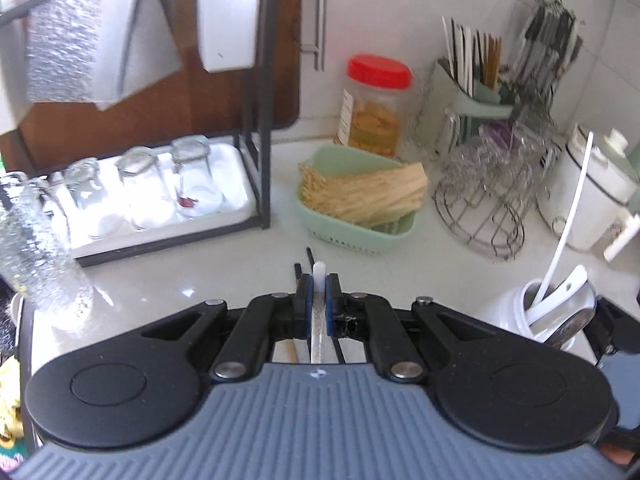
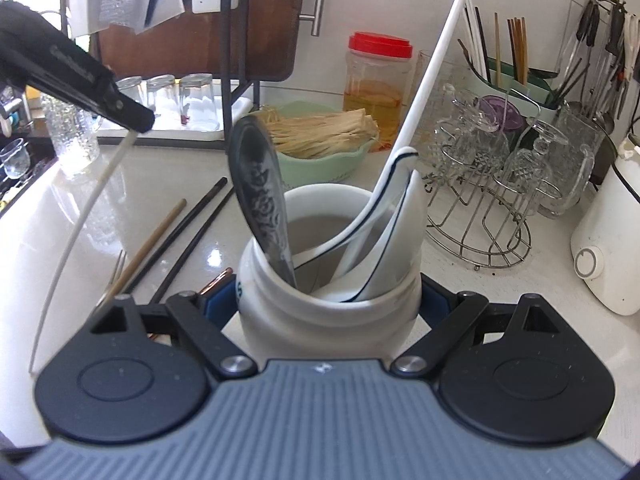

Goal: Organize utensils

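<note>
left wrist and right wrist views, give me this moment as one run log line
left gripper: shut on white chopstick | right gripper: shut on white jar | counter: loose chopsticks

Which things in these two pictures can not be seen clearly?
- Bottom of the white jar, right wrist view: hidden behind the right claw, which grips it.
- Lower end of the white chopstick, right wrist view: runs behind the claw body.
- Hanging cloths, left wrist view: blurred, cut by the top edge.
- Hanging tools, left wrist view: blurred, kinds unclear.
- Jar's printed letters, right wrist view: mostly covered by the blue pad.
</note>
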A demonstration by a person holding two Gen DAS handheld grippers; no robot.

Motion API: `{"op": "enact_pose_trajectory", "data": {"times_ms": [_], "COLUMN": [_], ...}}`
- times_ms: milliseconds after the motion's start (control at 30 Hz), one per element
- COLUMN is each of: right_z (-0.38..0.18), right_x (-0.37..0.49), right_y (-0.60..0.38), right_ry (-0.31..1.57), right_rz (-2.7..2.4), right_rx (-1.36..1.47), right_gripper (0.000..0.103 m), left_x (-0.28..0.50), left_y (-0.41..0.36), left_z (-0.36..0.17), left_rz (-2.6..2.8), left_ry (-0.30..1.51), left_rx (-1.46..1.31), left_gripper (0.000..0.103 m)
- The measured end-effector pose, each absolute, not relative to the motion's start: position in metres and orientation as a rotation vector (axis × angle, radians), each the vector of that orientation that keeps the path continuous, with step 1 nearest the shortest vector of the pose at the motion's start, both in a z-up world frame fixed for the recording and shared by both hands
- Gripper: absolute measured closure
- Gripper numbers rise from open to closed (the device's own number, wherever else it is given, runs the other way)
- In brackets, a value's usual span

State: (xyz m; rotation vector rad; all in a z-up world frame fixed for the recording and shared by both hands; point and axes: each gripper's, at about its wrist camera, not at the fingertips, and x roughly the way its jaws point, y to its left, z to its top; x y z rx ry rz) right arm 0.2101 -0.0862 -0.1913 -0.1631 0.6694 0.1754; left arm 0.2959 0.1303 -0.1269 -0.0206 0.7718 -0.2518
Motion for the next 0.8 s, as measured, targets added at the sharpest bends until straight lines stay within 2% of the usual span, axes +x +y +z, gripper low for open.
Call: {"op": "enact_pose_trajectory", "data": {"times_ms": [533, 800], "right_z": [-0.192, -0.193], "right_x": [0.209, 0.209], "right_y": [-0.089, -0.089], "right_ry": [0.653, 0.648], "right_rz": [0.202, 0.203], "right_rx": [-0.163, -0.160], "right_gripper": [0.011, 0.011], "left_x": [0.275, 0.283], "left_y": [0.117, 0.097], "left_z": [-0.032, -0.020], "left_rz": [-0.305, -0.345], "left_ry": [0.595, 0.592], "left_rx": [-0.123, -0.106], "left_gripper": [0.096, 0.096]}}
